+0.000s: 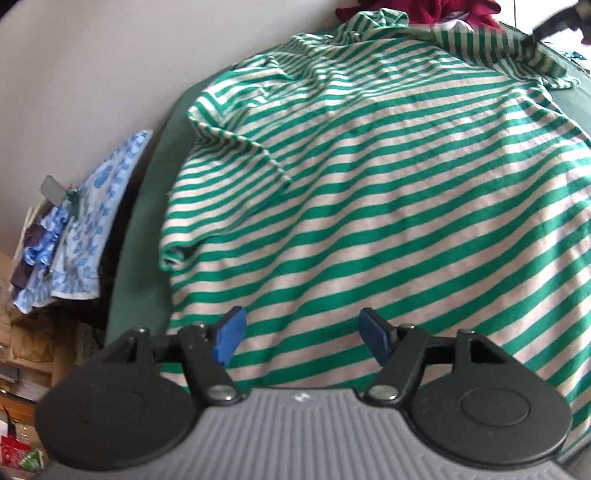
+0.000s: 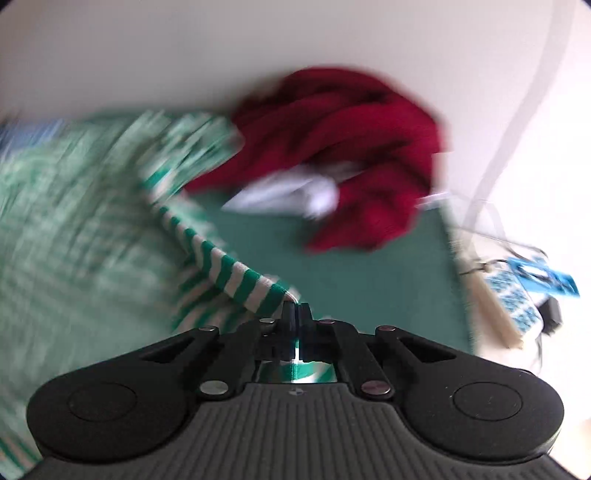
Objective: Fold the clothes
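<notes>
A green-and-white striped shirt (image 1: 369, 184) lies spread over the green table (image 1: 147, 229), one short sleeve folded in at the left. My left gripper (image 1: 301, 338) hovers open above the shirt's near hem, blue pads apart, holding nothing. In the right wrist view my right gripper (image 2: 295, 308) is shut on a striped sleeve edge (image 2: 236, 277) of the same shirt (image 2: 74, 206), lifted off the green table (image 2: 351, 266). This view is motion-blurred. The right gripper shows as a dark shape (image 1: 557, 22) at the far right corner in the left wrist view.
A crumpled dark red garment (image 2: 351, 147) with white cloth under it lies at the table's far end near the wall. Blue patterned clothes (image 1: 85, 229) hang left of the table above boxes. A blue-patterned item (image 2: 517, 295) sits off the table's right edge.
</notes>
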{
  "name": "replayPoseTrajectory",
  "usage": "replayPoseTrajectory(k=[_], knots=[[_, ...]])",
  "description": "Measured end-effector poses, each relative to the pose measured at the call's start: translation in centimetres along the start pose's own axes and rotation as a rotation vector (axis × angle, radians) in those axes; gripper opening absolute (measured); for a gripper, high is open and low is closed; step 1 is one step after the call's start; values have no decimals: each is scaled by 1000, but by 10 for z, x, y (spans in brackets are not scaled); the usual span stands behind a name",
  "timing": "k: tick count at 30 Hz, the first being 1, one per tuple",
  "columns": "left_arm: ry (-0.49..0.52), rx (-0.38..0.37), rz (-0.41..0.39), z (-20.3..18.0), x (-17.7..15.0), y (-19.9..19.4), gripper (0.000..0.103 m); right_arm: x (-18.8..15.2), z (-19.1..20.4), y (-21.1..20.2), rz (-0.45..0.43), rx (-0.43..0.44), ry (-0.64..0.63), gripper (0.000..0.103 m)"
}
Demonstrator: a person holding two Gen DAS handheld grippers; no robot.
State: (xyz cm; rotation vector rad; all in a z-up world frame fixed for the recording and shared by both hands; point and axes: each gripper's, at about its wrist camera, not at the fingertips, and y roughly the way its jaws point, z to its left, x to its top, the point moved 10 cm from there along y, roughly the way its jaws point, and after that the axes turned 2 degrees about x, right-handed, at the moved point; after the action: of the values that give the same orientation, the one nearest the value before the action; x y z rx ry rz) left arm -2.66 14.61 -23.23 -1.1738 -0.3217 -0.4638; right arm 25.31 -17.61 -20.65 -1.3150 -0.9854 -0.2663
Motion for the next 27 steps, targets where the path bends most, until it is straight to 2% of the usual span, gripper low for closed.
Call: replayPoseTrajectory(k=[2,4,5,7,9,10,12,16,18,20,22,23,27], knots=[[6,13,-8,-5,1,2,77,13,-29,10,-16,-60,69,0],[14,24,-16,-6,3,2,79,13,-48,31,17,-103,95,1],[15,27,-18,-5,3,3,80,11,-53,37,29,-114,105,7],[20,33,-18,-5,4,3,85,1,-48,30,40,-96,107,10],[22,40,-18,-4,3,4,85,-9,-44,23,51,-78,109,14],[14,41,-18,-3,3,4,85,-14,-42,20,56,-69,111,18],[0,43,-17,-3,3,4,86,-24,-37,13,66,-50,113,42],[-20,36,-10,0,3,5,87,-45,-29,-1,87,-13,118,53],[-18,35,-6,0,3,6,89,-55,-27,3,116,10,167,52],[-7,42,-5,-1,4,6,89,-61,-29,1,111,-10,178,51],[-3,44,-10,-1,4,6,89,-63,-28,-3,112,-12,160,15],[-1,45,-13,-1,4,6,89,-63,-27,-6,116,-7,149,5],[-3,42,-14,0,3,6,90,-59,-41,-30,109,-63,127,3]])
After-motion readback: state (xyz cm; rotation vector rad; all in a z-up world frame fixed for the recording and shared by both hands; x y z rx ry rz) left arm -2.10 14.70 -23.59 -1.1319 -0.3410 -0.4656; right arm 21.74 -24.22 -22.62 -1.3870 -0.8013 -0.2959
